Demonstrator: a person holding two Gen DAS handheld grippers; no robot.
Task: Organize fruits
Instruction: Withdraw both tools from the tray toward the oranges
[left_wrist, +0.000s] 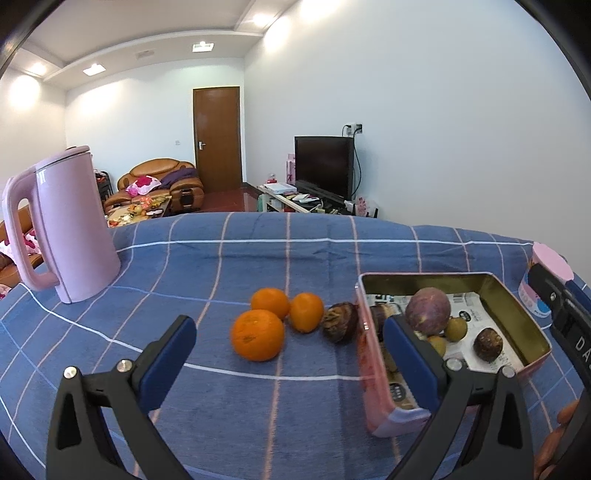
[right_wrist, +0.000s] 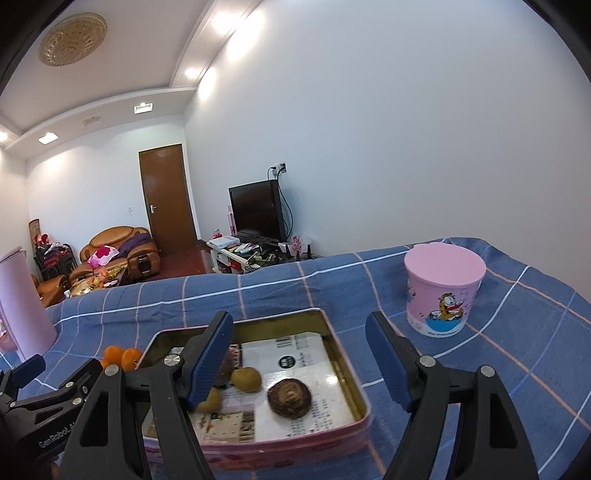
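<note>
Three oranges (left_wrist: 271, 323) sit clustered on the blue checked cloth (left_wrist: 258, 406), touching one another, with a dark brown wrinkled fruit (left_wrist: 340, 322) just to their right, right up against the pink tin (left_wrist: 373, 387). Inside that open rectangular tin, on a printed paper lining, there's a large purple round fruit (left_wrist: 428, 311), a couple of small yellow-green fruits (right_wrist: 248, 379) beside it, and another dark brown one (right_wrist: 289, 397) lying apart toward the tin's near side.

The left gripper (left_wrist: 291, 354) hangs over the cloth with its blue-padded jaws spread wide and nothing between the pads; its right finger reaches over the tin's left wall, the oranges showing in the gap. The right gripper (right_wrist: 299, 354) is spread open too, empty, poised above the tin, with the left finger over the fruit inside and the right one out past the tin's far wall.

Further out, a pink lidded cup (right_wrist: 443, 291) with a cartoon cat stands on the cloth to the right of the tin, and a tall pink kettle (left_wrist: 70, 229) stands at the left edge. Beyond the table, the room opens up: white walls, a brown door (left_wrist: 218, 138), a dark television (left_wrist: 324, 166) on a low white stand, a tan leather sofa (left_wrist: 162, 181) strewn with cushions, and recessed ceiling lights glowing.
</note>
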